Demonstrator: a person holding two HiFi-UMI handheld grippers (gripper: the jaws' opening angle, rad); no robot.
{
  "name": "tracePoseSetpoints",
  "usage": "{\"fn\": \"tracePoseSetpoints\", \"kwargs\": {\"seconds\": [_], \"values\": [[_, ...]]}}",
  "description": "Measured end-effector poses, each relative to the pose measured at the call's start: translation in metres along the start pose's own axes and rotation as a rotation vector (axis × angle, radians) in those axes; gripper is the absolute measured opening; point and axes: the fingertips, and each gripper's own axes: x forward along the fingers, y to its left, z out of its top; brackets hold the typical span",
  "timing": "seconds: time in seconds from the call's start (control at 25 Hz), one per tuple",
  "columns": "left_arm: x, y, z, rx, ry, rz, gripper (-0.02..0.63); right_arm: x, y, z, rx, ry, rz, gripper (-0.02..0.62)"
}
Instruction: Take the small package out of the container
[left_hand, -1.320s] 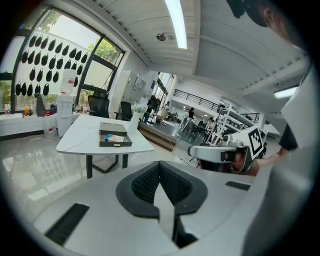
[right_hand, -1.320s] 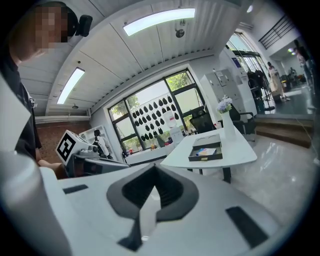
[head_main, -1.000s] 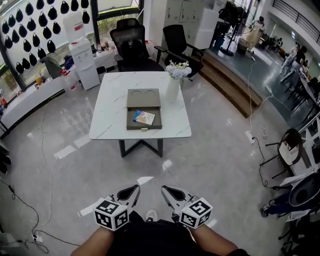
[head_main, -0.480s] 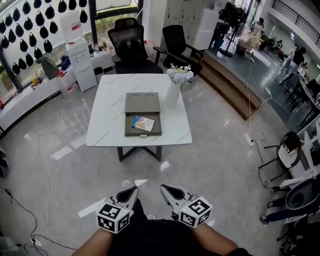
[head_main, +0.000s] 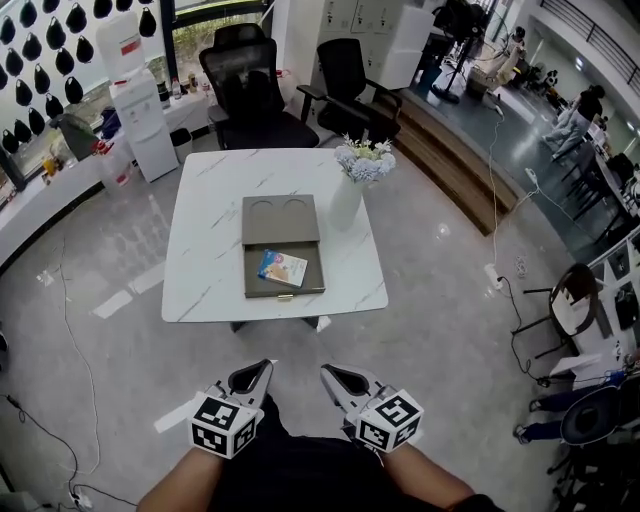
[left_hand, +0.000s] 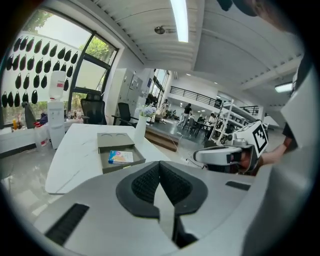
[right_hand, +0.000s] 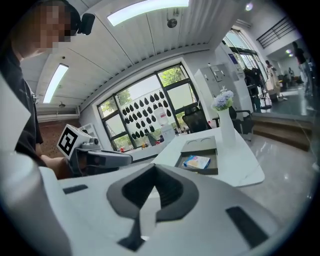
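White surface (head_main: 200, 260) carries the container (head_main: 280, 215) with the small package (head_main: 282, 267) (well ahead of both); left claw (head_main: 263, 367) and right claw (head_main: 329, 371) sit closed, empty.

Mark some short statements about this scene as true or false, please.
1. The small package lies inside the open box. True.
2. The vase stands left of the box. False: in the head view it stands at the box's right.
3. The left tool holds the package. False: it is shut and empty.
4. The right tool is short of the table, over the floor. True.
5. Black chairs stand beyond the table. True.
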Motion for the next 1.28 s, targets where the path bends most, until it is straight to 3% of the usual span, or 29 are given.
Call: {"fn": "tracePoseSetpoints", "kwargs": {"seconds": [0.4,0.72,1.0,1.28], "values": [[0.054,0.093,0.086,0.127,0.012,-0.09,0.005,0.103,-0.045,0.083,-0.005,-0.047,-0.082,0.0],[0.093,0.143,0.114,0.179,0.034,-0.142,0.003,0.15,-0.078,0.109,0.013,-0.061,-0.156,0.0],[0.12,0.158,0.115,0.227,0.065,-0.111,0.003,0.168,-0.107,0.119,0.021,-0.045,-0.139,0.0],[0.142,0.161,0.129,0.198,0.026,-0.019,0.003,0.183,-0.126,0.126,-0.03,0.027,-0.029,0.0]]}}
